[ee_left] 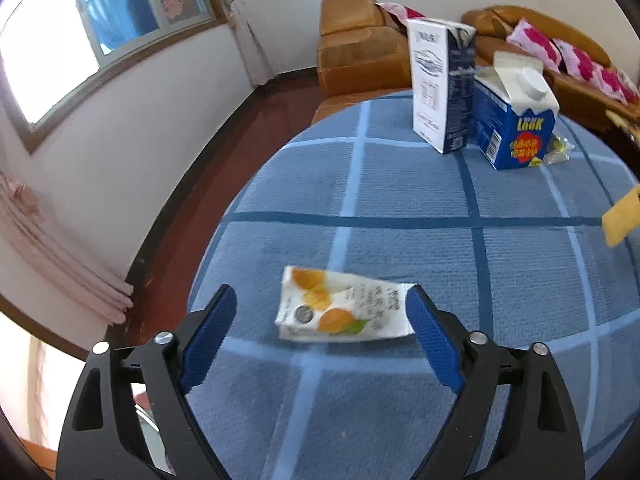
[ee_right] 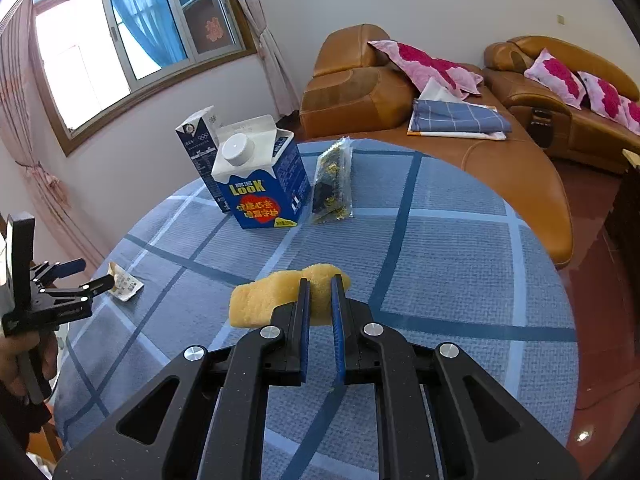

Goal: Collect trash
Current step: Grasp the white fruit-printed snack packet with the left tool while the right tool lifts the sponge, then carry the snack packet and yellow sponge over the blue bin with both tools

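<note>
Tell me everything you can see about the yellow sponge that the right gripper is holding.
The yellow sponge is a pale yellow, porous-looking foam block with rounded, lumpy edges. The right gripper has its jaws shut on one end, pinching it, while the rest juts out sideways to the picture's left. It is held over the blue checked tablecloth; whether its underside touches the cloth cannot be told. In the left wrist view one corner shows at the right edge.

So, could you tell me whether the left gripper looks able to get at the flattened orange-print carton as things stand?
Probably yes: the left gripper is open, and the carton lies flat on the tablecloth between its fingers, with nothing in the way.
</note>
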